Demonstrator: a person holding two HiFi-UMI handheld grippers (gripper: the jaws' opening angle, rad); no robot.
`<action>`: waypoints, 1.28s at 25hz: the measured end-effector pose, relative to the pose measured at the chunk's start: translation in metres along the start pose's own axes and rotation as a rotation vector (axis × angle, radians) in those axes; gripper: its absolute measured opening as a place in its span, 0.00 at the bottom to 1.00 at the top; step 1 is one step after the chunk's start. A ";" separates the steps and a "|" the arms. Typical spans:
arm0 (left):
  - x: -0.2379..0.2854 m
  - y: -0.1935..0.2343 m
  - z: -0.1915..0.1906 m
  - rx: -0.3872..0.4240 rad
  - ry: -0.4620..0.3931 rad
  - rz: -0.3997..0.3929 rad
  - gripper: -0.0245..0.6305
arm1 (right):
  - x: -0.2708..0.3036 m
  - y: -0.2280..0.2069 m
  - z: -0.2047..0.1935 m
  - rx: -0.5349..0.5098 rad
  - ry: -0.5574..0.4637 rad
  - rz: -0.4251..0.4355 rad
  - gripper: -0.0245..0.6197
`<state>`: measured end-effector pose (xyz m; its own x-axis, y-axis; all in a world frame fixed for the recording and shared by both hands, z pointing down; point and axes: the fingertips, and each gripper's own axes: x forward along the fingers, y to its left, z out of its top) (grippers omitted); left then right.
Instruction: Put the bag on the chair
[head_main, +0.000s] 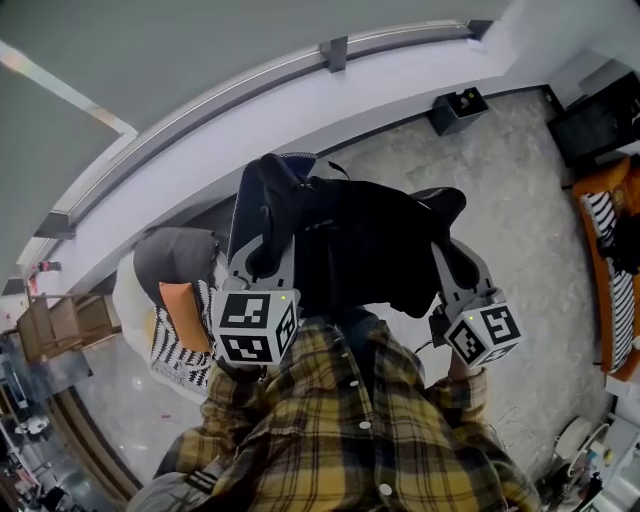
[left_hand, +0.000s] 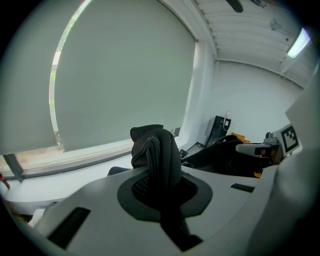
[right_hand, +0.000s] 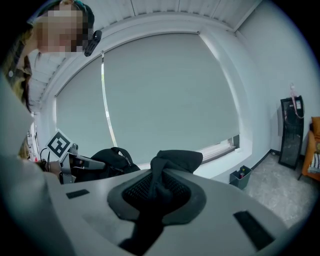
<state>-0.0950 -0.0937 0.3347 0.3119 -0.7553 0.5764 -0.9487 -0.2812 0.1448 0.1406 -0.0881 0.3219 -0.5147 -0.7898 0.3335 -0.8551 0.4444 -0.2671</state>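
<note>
I hold a black bag (head_main: 365, 240) up in front of me, between both grippers. My left gripper (head_main: 262, 256) is shut on a zipped fold of the bag (left_hand: 159, 155) at its left end. My right gripper (head_main: 456, 264) is shut on a bunched fold of the bag (right_hand: 167, 167) at its right end. The chair (head_main: 172, 262), with a grey back, an orange cushion (head_main: 186, 314) and a striped cushion, stands on the floor below and to the left of the bag. The left gripper view shows the right gripper (left_hand: 260, 149) across the bag.
A curved window wall with a white ledge (head_main: 300, 95) runs behind the bag. A small black bin (head_main: 458, 108) stands by the wall. An orange seat with a striped cushion (head_main: 602, 250) is at the right, a wooden piece (head_main: 60, 325) at the left.
</note>
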 end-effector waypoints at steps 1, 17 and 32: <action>0.001 0.000 -0.001 0.000 0.004 -0.001 0.09 | 0.000 0.000 -0.001 0.001 0.004 -0.001 0.12; 0.028 0.005 -0.045 0.010 0.098 -0.001 0.09 | 0.023 -0.008 -0.047 -0.030 0.113 0.011 0.12; 0.091 0.017 -0.126 0.015 0.198 0.042 0.09 | 0.066 -0.040 -0.136 -0.038 0.234 0.006 0.12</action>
<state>-0.0895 -0.0928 0.4914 0.2540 -0.6356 0.7290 -0.9593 -0.2616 0.1062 0.1325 -0.1004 0.4772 -0.5166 -0.6697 0.5335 -0.8513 0.4682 -0.2367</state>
